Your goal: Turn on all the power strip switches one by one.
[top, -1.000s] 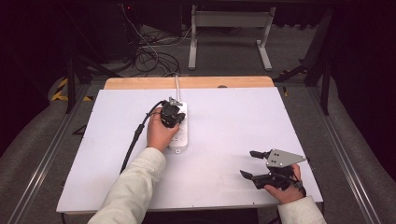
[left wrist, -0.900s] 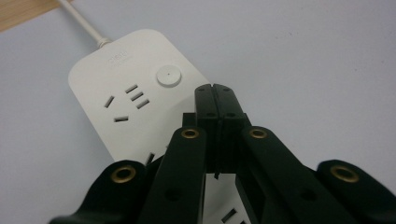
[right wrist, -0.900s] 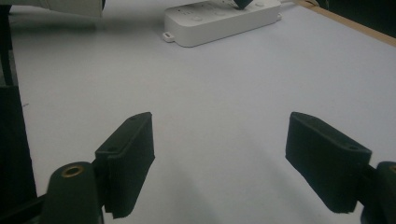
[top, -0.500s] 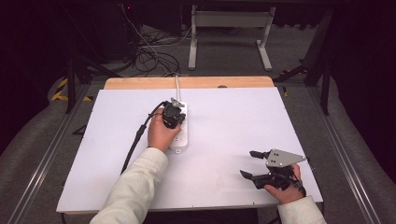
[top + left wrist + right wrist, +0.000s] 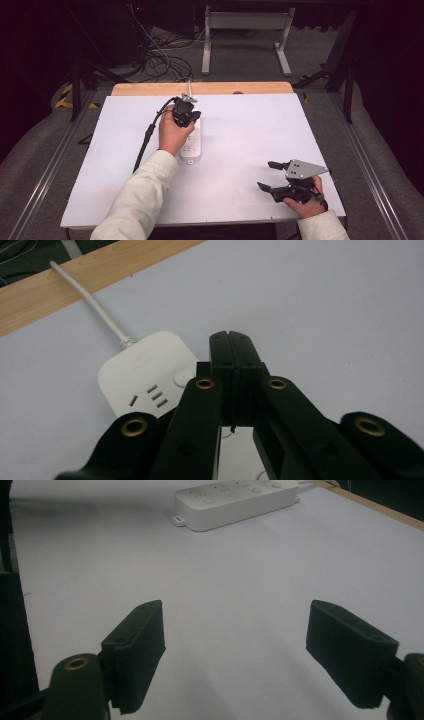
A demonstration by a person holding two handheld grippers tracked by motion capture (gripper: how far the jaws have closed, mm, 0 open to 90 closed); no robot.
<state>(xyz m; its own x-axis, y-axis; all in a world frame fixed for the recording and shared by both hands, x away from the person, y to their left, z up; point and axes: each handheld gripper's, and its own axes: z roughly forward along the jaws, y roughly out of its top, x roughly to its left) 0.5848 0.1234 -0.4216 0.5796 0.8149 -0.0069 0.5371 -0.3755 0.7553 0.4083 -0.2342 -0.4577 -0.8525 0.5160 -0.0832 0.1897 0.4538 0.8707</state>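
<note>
A: Left side of counter [image 5: 100, 165] first. Status?
B: Left gripper [image 5: 184, 111] above far end of white power strip [image 5: 191, 146], near middle of counter's far edge. Jaws pressed flat together, nothing between. Black cable [image 5: 146, 140] trailing from gripper back toward near-left.

A: Confirmed from left gripper view?
B: Yes. Left gripper [image 5: 232, 340] jaws closed, tips meeting in one seam. Power strip [image 5: 145, 375] beneath and just left of tips: round button and slotted sockets visible on top face, white cord [image 5: 90, 302] running off over wooden far edge [image 5: 75, 277]. Contact between tips and strip: cannot tell.

A: Position of strip on counter?
B: Lengthwise, far end toward far edge, near end toward middle of counter. Left of centre. Partly covered by left hand [image 5: 175, 135] in high view.

A: Right side?
B: Right gripper [image 5: 272, 176] low over near-right corner of counter, held in right hand [image 5: 304, 200], jaws pointing left. Grey three-cornered plate [image 5: 302, 169] on top.

A: Jaws there?
B: Spread wide, empty. In right gripper view, right gripper [image 5: 235, 655] with bare white counter [image 5: 225, 605] between pads, power strip [image 5: 235, 502] well apart at far end of view.
</note>
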